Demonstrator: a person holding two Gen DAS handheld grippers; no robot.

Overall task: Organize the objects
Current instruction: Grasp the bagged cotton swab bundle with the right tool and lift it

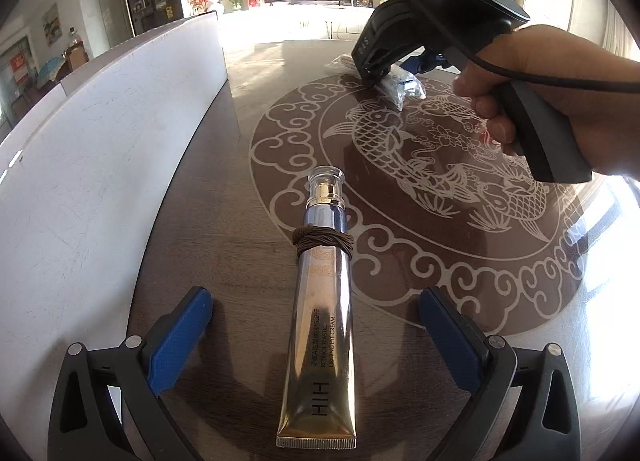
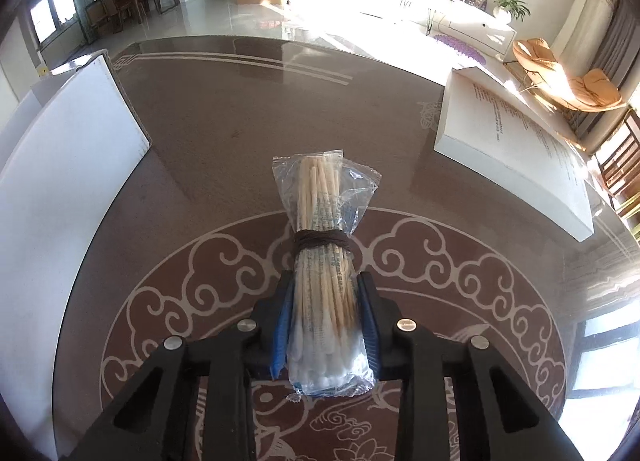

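Now clear cotton swab packet (image 2: 326, 261), brown-banded, wooden sticks.

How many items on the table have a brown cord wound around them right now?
2. The gold eye-cream tube lies between the open left gripper's fingers. The clear bag of wooden cotton swabs is clamped in the right gripper. Others may be out of view.

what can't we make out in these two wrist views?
- Right wrist view: whether the swab pack is lifted off the table; right gripper covers its underside.
- Right wrist view: print on the white box, too small.
- Left wrist view: the tube's small print, too fine.
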